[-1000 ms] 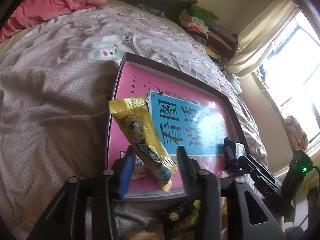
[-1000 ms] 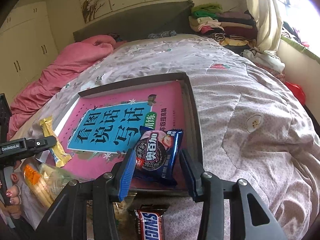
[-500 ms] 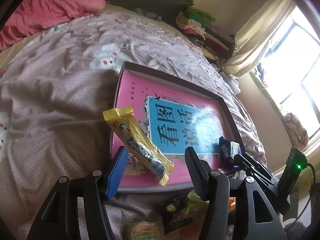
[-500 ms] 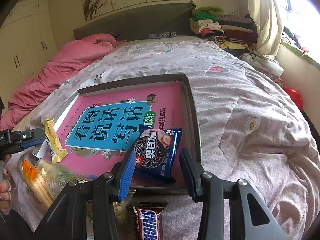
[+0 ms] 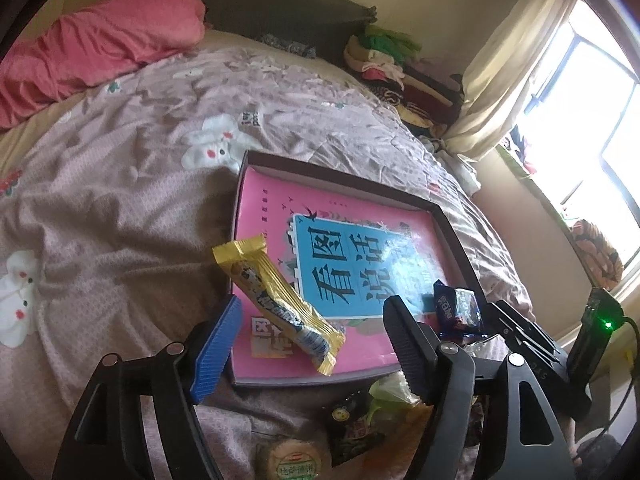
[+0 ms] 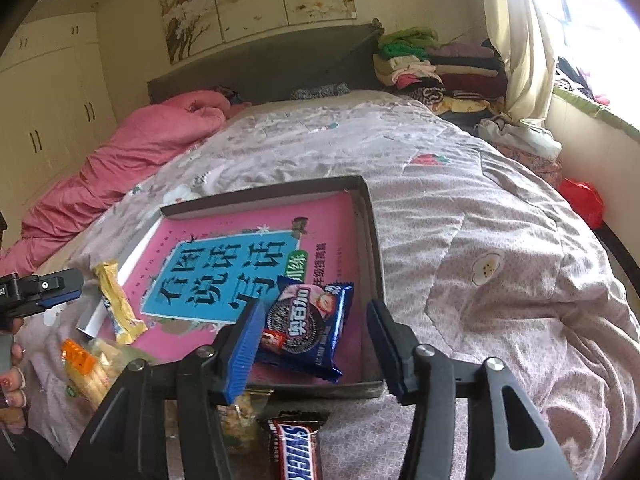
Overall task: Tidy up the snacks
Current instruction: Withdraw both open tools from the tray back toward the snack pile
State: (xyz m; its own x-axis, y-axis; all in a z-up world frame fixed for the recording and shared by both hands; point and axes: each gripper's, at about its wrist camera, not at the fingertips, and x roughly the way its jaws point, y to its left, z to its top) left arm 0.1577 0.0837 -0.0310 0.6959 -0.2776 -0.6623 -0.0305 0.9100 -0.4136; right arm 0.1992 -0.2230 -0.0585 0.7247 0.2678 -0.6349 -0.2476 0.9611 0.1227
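Two down so far: yellow snack bar [image 5: 280, 300] at the tray's [image 5: 344, 172] 7 o'clock corner, cookie pack [image 6: 308, 324] at 5, both claws [image 5: 312, 344] [image 6: 316, 340] just spread apart off them, with the Snickers [image 6: 296, 448] and more waiting on the bed [image 6: 480, 240].

Rt wrist view: snacks going into tray on bed.
Rt gripper [image 6: 316, 346] jaws have just been opening; blue cookie pack [image 6: 306, 324] lies between them in tray [image 6: 370, 216], on pink book [image 6: 240, 264], pads off it. Yellow bar [image 6: 118, 302] lies across tray's left edge, left gripper [image 6: 44, 290] just beside it. Chocolate bar [image 6: 296, 448] & stick-snack bag [image 6: 86, 368] on quilt [image 6: 480, 280] near tray.
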